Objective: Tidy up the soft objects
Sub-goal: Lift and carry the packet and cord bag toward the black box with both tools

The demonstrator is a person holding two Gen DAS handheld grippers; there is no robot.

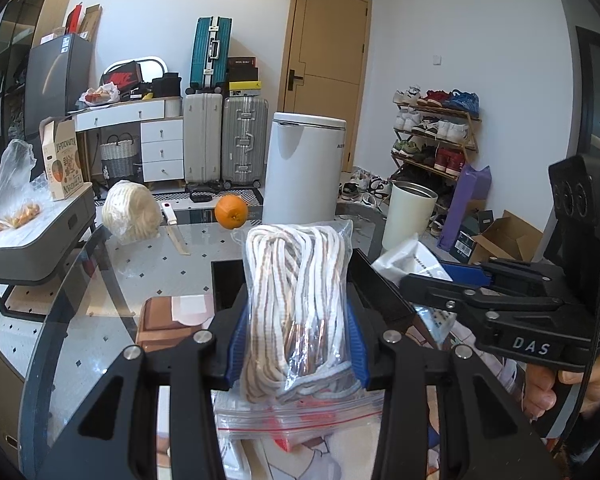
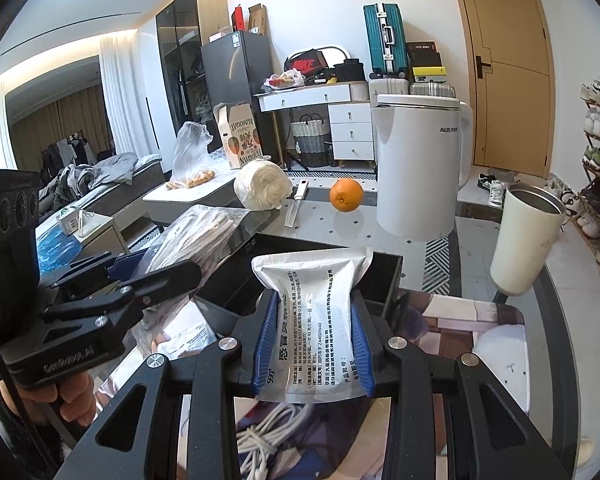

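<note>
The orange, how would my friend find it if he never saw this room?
Look at the glass table, along its far edge. Left of the tall white appliance and right of the pale bundle of yarn sits the orange. It is the only bright, round fruit lying loose on the table.

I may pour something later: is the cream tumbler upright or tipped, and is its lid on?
Upright and lidless. The cream tumbler stands on the glass table, and its bare steel rim and inside show in both wrist views.
</note>
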